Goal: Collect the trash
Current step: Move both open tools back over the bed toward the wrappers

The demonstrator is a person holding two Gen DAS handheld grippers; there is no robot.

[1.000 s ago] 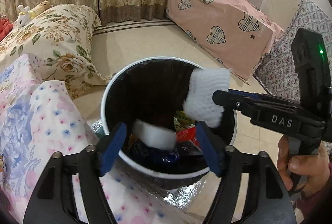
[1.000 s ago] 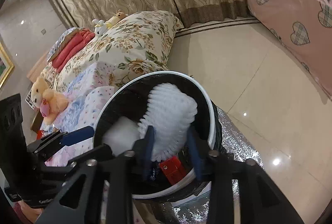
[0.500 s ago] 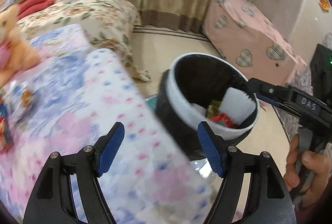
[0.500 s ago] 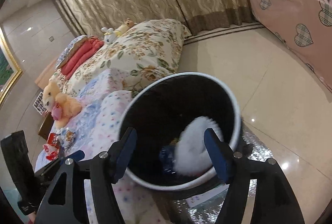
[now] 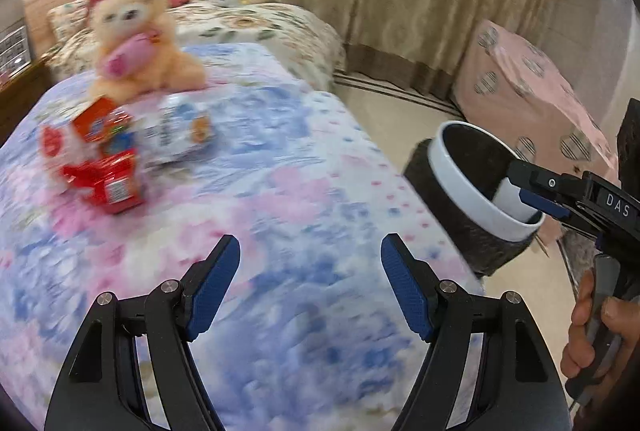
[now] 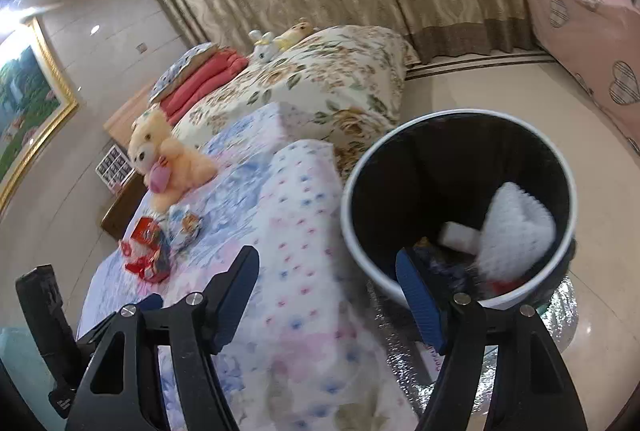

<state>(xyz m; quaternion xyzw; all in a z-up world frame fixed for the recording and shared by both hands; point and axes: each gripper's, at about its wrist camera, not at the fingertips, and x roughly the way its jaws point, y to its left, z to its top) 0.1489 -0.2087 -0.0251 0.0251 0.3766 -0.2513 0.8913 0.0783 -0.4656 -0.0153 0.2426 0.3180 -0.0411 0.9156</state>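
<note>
The left gripper [image 5: 310, 281] hangs over the bed [image 5: 280, 191], jaws spread wide and empty. The right gripper [image 6: 328, 293], jaws also spread, holds nothing beside the bin [image 6: 352, 231], where white foam [image 6: 516, 231] lies; wrappers [image 5: 104, 167] sit on the bed.

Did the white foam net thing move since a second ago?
Yes. The white foam net went down: it was pinched in the right tool above the bin's rim, and now it lies inside the bin on the other trash.
</note>
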